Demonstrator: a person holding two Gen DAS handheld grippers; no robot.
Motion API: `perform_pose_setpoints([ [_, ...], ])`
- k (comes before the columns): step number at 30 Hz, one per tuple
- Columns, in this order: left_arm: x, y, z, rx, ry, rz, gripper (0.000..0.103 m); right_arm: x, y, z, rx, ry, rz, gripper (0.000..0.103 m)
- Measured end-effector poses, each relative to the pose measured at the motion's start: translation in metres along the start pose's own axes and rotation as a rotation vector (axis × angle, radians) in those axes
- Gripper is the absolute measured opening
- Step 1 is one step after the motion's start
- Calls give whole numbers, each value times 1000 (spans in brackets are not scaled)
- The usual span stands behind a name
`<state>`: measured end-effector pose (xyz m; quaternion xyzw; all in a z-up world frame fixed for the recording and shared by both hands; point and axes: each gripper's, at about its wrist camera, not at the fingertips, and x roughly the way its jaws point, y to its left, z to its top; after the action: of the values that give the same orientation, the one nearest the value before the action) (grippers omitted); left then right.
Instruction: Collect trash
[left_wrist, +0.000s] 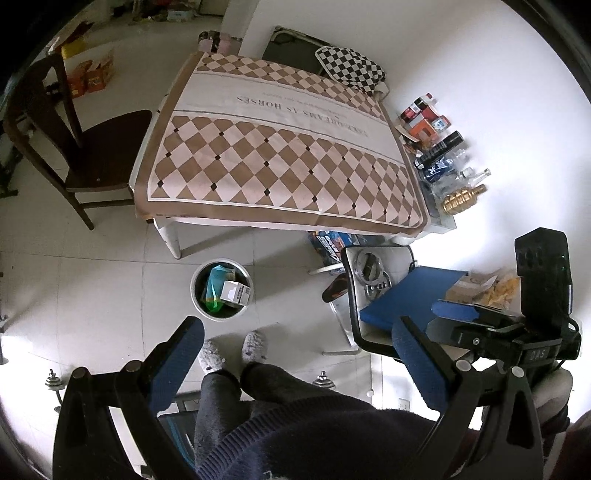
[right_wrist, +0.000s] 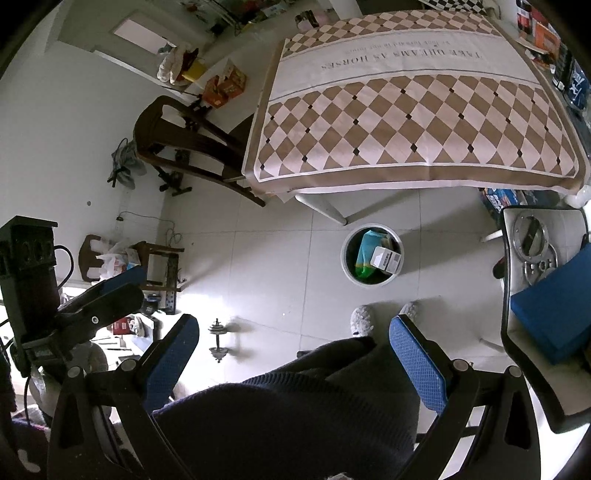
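Both grippers held high, looking down at the floor; nothing gripped.

Left gripper (left_wrist: 295, 362): fingers (left_wrist: 177, 360) wide apart, empty, only the person's legs and grey slippers (left_wrist: 232, 350) between them. Right gripper (right_wrist: 295, 354): fingers (right_wrist: 415, 362) also spread wide, empty. Each gripper shows at the edge of the other's view, and there too its blue pads stand apart.

Trash: round bin (left_wrist: 221, 290) on the tiled floor, just beyond the slippers and near the front leg of the surface. Inside it: a teal-and-green bag (left_wrist: 214, 286) and a white carton (left_wrist: 236, 291) lying on top, touching the bag. Same bin in the right view (right_wrist: 372, 254), bag left, carton (right_wrist: 386, 259) right.

Surface (left_wrist: 280, 147) sits far of the bin, covered by a brown-and-cream diamond cloth printed "TAKE DREAMS AS HORSES"; nothing visible on the cloth. Along its right edge, by the wall: a row of boxes and bottles (left_wrist: 439, 147), incl. a gold grenade-shaped bottle (left_wrist: 460, 201).

Dark wooden chair (left_wrist: 85, 147) left of the surface. To the right and near, a white seat with a black frame (left_wrist: 354, 295) holds a blue flat box (left_wrist: 402, 295) and some metal rings. Dumbbell (right_wrist: 218, 341) on the floor at left in the right view.
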<state>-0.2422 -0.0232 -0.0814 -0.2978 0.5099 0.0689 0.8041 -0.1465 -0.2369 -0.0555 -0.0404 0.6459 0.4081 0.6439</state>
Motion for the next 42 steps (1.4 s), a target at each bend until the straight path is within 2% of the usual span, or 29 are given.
perform_pose_setpoints([
  [18,8,-9,4,16,29,-23,103,0,7,-2,15,9,9,103],
  [42,11,-15,3,12,31,-34,103,0,5,1,34,13,16,103],
])
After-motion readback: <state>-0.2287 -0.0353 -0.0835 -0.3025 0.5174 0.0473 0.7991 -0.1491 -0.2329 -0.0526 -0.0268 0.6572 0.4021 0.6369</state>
